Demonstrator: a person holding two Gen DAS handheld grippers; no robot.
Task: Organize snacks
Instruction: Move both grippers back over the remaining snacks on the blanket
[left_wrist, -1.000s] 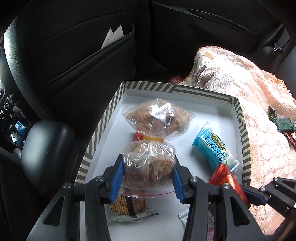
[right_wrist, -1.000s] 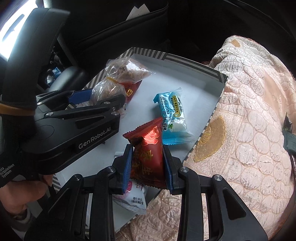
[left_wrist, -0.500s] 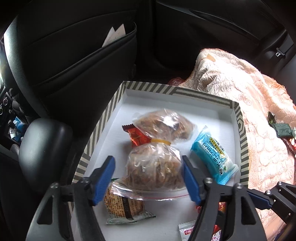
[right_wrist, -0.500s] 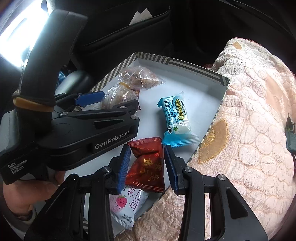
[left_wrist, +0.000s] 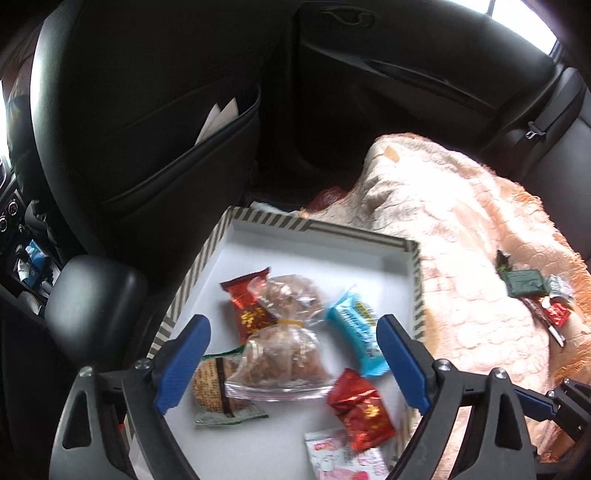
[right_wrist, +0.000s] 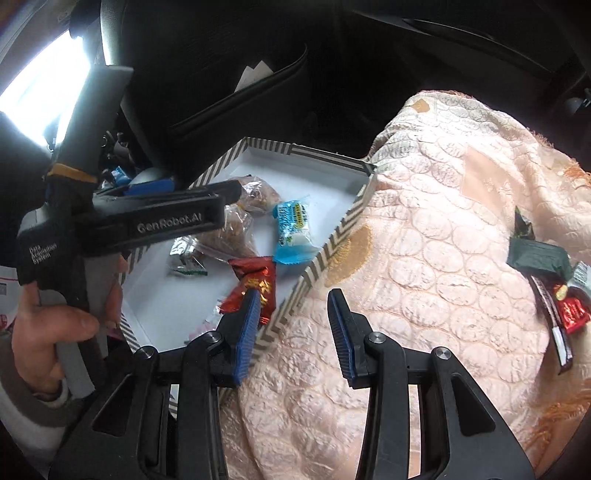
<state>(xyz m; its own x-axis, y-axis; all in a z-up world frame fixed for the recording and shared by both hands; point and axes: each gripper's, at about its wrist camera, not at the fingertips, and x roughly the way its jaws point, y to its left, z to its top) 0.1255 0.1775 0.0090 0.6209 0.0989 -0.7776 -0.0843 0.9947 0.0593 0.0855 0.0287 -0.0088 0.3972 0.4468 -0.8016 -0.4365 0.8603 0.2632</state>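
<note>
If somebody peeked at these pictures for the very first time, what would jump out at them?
Probably the striped box of bright snacks: a clear bag of brown treats in the middle, a blue packet to its right, and shiny red wrappers near the front. Next, the peach blanket beside the box, with a few more snacks lying on its far right. Both tools' blue pads frame the view, gripping nothing.
</note>
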